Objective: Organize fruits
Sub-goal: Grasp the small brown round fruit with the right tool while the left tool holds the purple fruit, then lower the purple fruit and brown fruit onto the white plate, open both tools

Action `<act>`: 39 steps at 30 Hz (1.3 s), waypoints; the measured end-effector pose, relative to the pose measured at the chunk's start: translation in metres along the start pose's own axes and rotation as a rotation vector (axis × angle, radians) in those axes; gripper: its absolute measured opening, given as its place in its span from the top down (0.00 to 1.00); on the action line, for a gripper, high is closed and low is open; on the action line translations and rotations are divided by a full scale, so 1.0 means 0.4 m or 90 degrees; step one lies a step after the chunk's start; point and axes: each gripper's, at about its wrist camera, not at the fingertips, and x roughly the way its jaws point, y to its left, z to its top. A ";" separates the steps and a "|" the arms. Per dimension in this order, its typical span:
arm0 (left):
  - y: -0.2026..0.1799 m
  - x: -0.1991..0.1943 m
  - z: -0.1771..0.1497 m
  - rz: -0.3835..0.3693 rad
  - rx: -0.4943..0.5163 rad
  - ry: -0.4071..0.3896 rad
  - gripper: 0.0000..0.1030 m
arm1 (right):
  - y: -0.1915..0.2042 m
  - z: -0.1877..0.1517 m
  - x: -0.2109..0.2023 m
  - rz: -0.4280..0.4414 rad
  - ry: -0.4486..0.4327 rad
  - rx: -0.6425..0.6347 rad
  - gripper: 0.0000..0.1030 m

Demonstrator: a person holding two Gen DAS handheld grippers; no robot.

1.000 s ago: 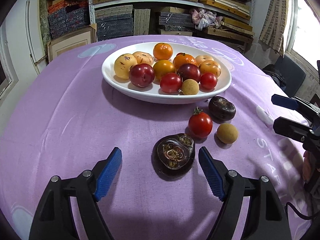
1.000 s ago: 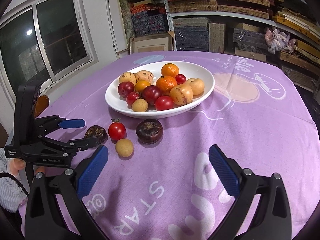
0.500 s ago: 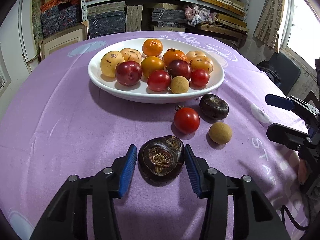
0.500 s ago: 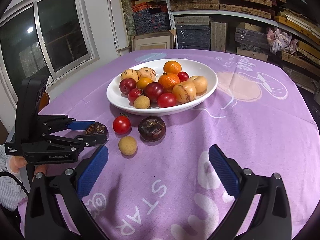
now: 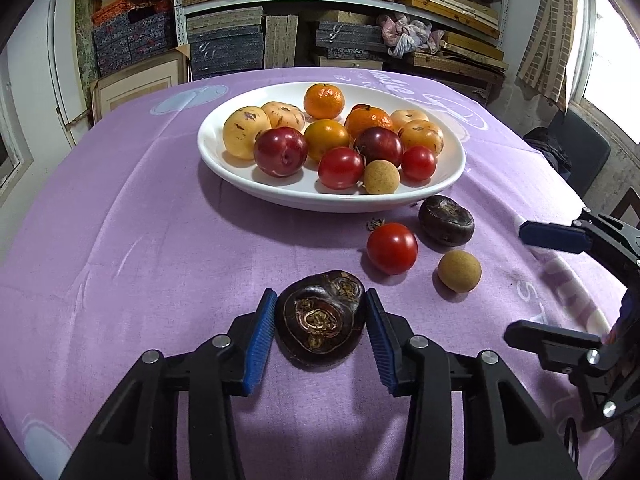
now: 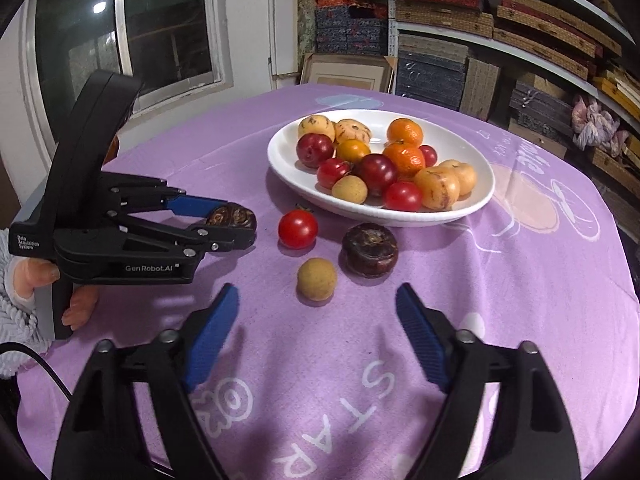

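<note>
Left-wrist view puts the left gripper [image 5: 320,320] nearest, its blue pads now drawn in against both sides of the dark water chestnut [image 5: 320,320] on the purple-clothed counter [image 5: 132,248]; a second ago those pads stood wide apart with clear cloth on each side of it, and the jaws are closing on it with no gap visible at either pad. The fruit itself lies in the same spot on the cloth. Just beyond it, to the right, sit a red tomato [image 5: 392,248], a tan longan [image 5: 459,271] and a second dark chestnut [image 5: 446,220], all loose and apart from one another, in the arrangement they had before. Beyond them the white plate [image 5: 248,184] holds the sorted fruit, unchanged. From the right-wrist view, the right gripper [image 6: 318,320] hovers over the cloth with nothing between its pads; its jaws are closing from the full spread they had a second ago to a medium gap, and it has drawn nearer, the longan [image 6: 316,279] now just ahead of its tips.
</note>
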 end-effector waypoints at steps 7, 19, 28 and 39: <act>0.004 0.005 -0.002 -0.007 -0.005 0.006 0.56 | 0.015 0.020 0.058 -0.005 0.037 -0.010 0.46; 0.008 0.005 -0.003 -0.009 -0.008 0.009 0.56 | 0.014 0.034 0.108 -0.006 0.077 -0.007 0.74; 0.015 -0.006 -0.003 -0.019 -0.022 -0.007 0.56 | 0.005 0.023 0.079 -0.011 0.054 0.001 0.74; 0.037 -0.072 0.210 0.018 -0.037 -0.095 0.56 | -0.116 0.183 -0.031 -0.051 -0.074 0.071 0.74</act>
